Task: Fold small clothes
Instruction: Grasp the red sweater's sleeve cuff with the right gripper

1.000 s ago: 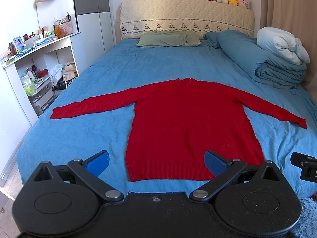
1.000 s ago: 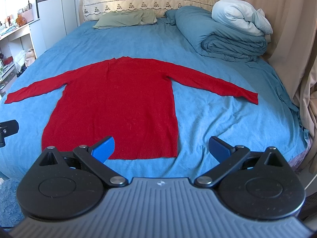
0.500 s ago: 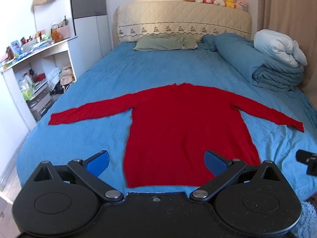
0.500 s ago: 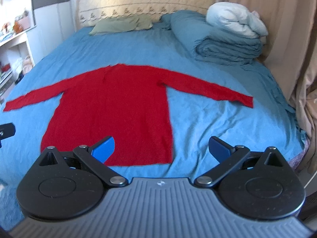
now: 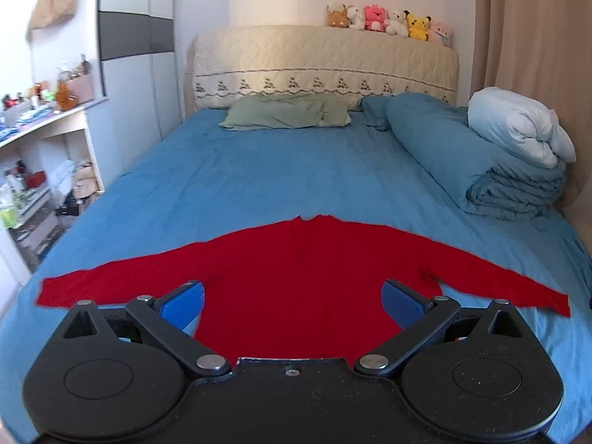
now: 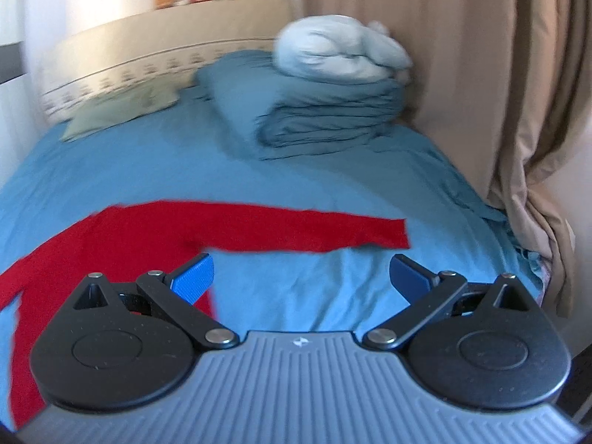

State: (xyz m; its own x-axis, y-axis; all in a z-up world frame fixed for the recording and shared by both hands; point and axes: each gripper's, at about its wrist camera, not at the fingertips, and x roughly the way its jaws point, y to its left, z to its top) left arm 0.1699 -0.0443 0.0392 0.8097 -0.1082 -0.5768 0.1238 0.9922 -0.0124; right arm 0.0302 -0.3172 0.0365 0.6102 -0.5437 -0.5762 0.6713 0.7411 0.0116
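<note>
A red long-sleeved sweater (image 5: 296, 270) lies flat on the blue bed sheet (image 5: 281, 177), sleeves spread left and right. My left gripper (image 5: 292, 296) is open and empty above the sweater's body; its lower hem is hidden behind the gripper. In the right wrist view the sweater's right sleeve (image 6: 296, 229) stretches across the sheet, its cuff at the right. My right gripper (image 6: 301, 275) is open and empty, above the sheet just short of that sleeve. This view is blurred.
A folded blue duvet (image 5: 481, 170) with a pale bundle (image 5: 518, 129) on top lies at the right. A green pillow (image 5: 285, 116) and padded headboard (image 5: 325, 63) stand at the far end. Shelves (image 5: 33, 185) flank the left, a beige curtain (image 6: 481, 92) the right.
Both grippers have moved forward over the bed. The left now hides the sweater's hem. The right has swung right toward the right sleeve. Both stay open.
</note>
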